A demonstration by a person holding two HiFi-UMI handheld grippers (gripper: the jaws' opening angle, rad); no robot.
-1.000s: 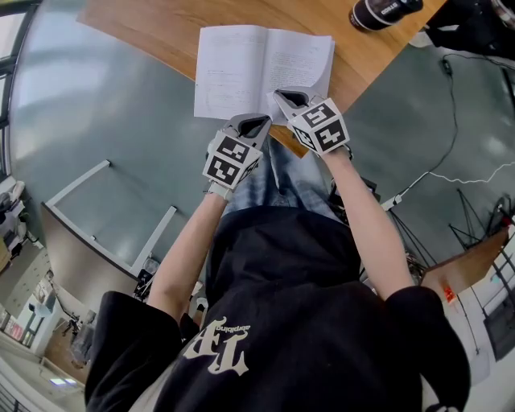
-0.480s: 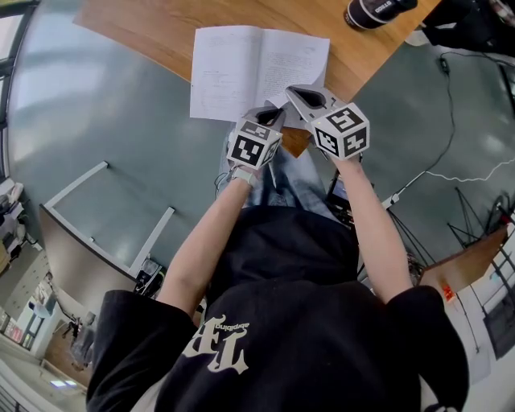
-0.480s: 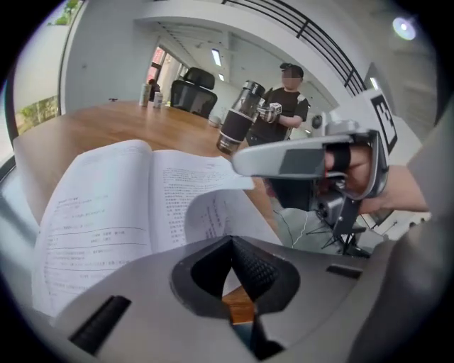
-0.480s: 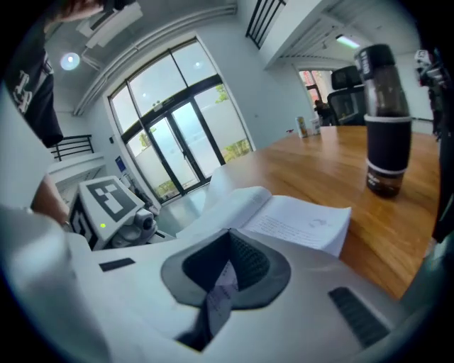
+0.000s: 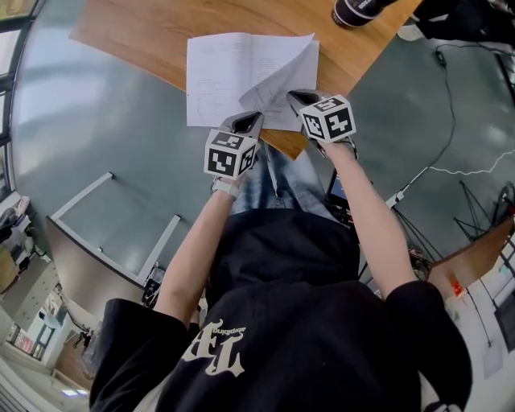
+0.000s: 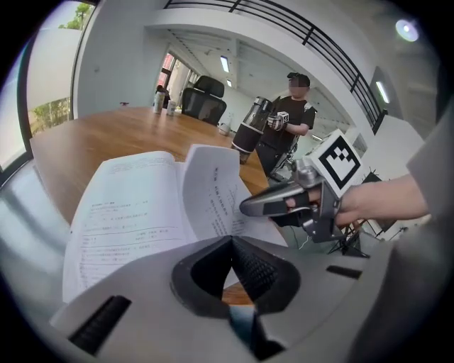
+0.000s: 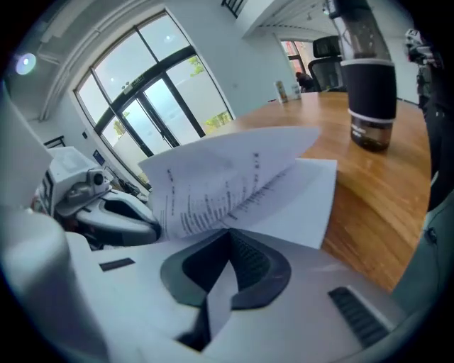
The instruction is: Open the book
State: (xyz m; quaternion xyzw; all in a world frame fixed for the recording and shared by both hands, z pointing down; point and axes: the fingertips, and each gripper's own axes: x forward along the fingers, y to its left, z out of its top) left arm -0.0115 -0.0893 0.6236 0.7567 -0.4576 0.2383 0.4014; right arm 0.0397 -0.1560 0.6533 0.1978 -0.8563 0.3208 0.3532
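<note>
On the wooden worktop a dark cup stands at 1 o'clock. A white cable lies on the grey floor at 3 o'clock.

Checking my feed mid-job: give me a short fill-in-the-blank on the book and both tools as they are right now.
1. The book lies ___ on the wooden table.
2. The right tool is shut on one raised ___ of the book.
3. The left tool has its jaws together and holds ___.

Missing words: open; page; nothing.
</note>
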